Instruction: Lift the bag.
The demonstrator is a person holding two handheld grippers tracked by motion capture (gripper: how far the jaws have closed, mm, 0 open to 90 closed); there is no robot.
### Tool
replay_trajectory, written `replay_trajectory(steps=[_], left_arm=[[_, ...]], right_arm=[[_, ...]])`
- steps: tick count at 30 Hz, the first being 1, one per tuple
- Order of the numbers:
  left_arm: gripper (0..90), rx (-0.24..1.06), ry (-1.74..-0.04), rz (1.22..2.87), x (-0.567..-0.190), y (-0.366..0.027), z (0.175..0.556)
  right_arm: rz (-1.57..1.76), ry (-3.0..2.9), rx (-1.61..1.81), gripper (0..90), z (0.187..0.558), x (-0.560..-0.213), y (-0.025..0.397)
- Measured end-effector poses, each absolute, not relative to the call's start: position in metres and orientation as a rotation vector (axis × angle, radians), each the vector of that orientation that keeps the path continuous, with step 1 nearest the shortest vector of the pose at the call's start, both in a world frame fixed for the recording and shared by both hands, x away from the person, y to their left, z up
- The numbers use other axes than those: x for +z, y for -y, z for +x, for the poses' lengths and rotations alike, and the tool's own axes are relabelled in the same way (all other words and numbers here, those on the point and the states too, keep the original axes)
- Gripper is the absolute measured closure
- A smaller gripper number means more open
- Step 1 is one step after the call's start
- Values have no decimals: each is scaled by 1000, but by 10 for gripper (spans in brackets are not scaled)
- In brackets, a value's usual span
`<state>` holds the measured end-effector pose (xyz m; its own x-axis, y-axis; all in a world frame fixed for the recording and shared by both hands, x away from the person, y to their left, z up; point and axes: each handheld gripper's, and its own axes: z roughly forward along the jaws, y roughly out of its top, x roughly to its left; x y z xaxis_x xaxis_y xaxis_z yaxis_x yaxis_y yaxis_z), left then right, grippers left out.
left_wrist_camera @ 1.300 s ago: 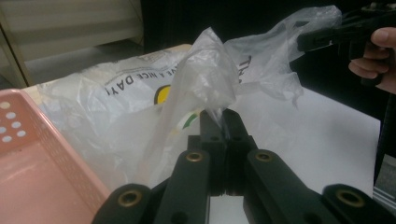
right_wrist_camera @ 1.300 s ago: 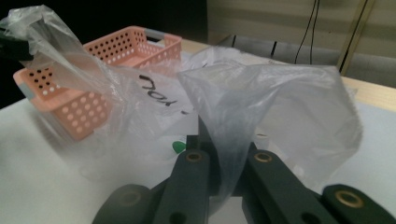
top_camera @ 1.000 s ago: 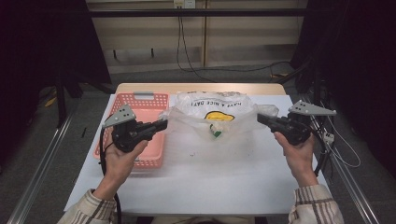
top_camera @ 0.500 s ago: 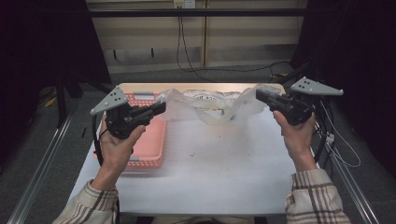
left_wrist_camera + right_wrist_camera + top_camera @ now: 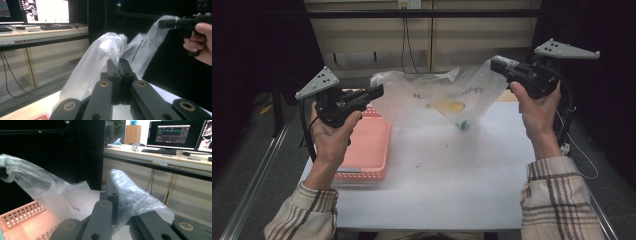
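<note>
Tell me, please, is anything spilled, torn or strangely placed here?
Nothing spilled or torn. The plastic bag hangs stretched between the left claw and right claw, its contents sagging into the low corner above the table.

A clear plastic bag hangs stretched in the air above the far half of the table, its two upper corners pulled apart and its middle sagging. Faint dark lettering and a yellow patch show through the crinkled film, with a small green item at its lowest point.
</note>
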<state>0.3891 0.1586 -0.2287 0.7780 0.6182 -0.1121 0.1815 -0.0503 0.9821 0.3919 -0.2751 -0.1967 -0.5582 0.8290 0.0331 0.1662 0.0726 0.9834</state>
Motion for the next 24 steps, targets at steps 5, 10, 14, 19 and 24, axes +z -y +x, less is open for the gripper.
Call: replay_trajectory(steps=[5, 10, 14, 19, 24], left_arm=[[900, 406, -650, 1600, -219, -157, 393], [900, 424, -629, 1582, -204, -154, 393], [900, 432, -623, 1569, -193, -153, 396], [900, 445, -637, 1551, -184, -153, 403], [900, 441, -684, 1572, -196, -154, 414]], right_arm=[[981, -1777, 1534, 900, 400, -185, 276], [990, -1765, 1549, 900, 404, -181, 279], [1001, -1753, 1548, 900, 407, -177, 283], [1006, -1730, 1560, 900, 410, -167, 287], [1046, -1735, 1536, 900, 416, -179, 292]])
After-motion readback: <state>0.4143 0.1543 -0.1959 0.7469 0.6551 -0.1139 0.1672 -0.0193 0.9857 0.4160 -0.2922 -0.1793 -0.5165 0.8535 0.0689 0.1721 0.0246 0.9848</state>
